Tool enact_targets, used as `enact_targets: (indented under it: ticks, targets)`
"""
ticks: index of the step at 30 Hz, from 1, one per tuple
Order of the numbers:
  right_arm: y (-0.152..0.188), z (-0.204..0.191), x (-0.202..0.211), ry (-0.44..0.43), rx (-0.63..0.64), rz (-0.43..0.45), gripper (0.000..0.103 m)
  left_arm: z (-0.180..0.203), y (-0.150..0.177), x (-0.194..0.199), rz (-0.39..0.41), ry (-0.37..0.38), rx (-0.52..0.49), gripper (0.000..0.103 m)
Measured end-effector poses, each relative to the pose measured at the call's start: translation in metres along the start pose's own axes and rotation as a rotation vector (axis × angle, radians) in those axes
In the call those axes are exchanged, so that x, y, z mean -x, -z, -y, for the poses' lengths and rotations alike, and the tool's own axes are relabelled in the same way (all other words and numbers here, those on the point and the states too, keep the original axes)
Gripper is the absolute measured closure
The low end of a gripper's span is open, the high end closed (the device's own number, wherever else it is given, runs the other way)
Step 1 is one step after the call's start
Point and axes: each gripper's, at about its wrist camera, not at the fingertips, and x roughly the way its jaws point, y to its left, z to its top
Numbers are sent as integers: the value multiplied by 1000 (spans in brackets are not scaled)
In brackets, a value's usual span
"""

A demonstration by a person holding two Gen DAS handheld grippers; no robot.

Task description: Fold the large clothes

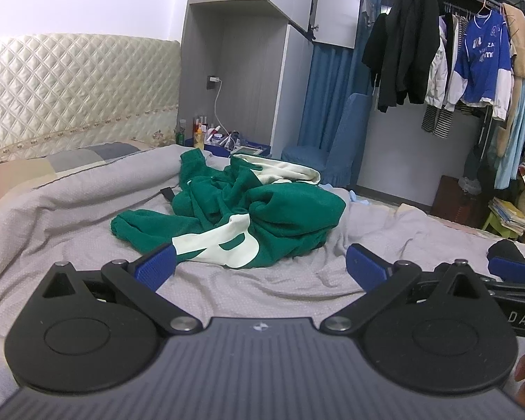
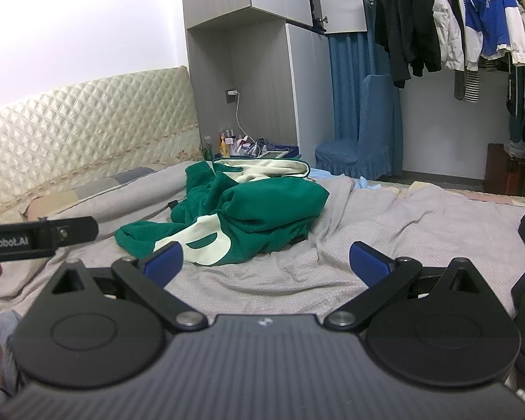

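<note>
Two hand-held grippers face a bed covered by a wrinkled grey dotted bedspread (image 1: 70, 210). The left gripper (image 1: 260, 267) has its blue-padded black fingers spread wide, with nothing between them; bare bedspread shows in the gap. The right gripper (image 2: 266, 264) stands likewise, jaws wide apart and empty. Neither touches the garment.

The task's item, a crumpled dark green fleece sweatshirt with large cream lettering (image 1: 234, 217), lies in a loose heap near the middle of the bed, ahead of both grippers and slightly left of centre in each view. One sleeve end trails toward the near left. A cream lining or hood part is turned outward at the far side of the heap. A small black object lies on the bedspread just beside the heap's left edge; what it is cannot be told.

In the left wrist view, part of the other gripper, black with a blue pad, enters at the right edge. In the right wrist view, a black bar bearing white lettering enters at the left edge, with part of a hand below it.

Beyond the bed: a cream quilted headboard (image 1: 73, 91), a grey wardrobe niche with a white charger plugged into a wall socket (image 1: 213, 79), a cluttered bedside surface with bottles, a blue skirted fabric chair (image 1: 332, 147), and an open rail of hanging clothes, among them a black jacket (image 1: 402, 49) and a blue and white jersey (image 1: 483, 59).
</note>
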Motion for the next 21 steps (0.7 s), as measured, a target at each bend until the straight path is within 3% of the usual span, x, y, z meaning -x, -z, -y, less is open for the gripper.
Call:
enact_targets:
  ticks: [21]
  targets:
    - [-2, -4, 14, -5, 9, 17, 0, 2, 0, 22, 30, -6, -3, 0]
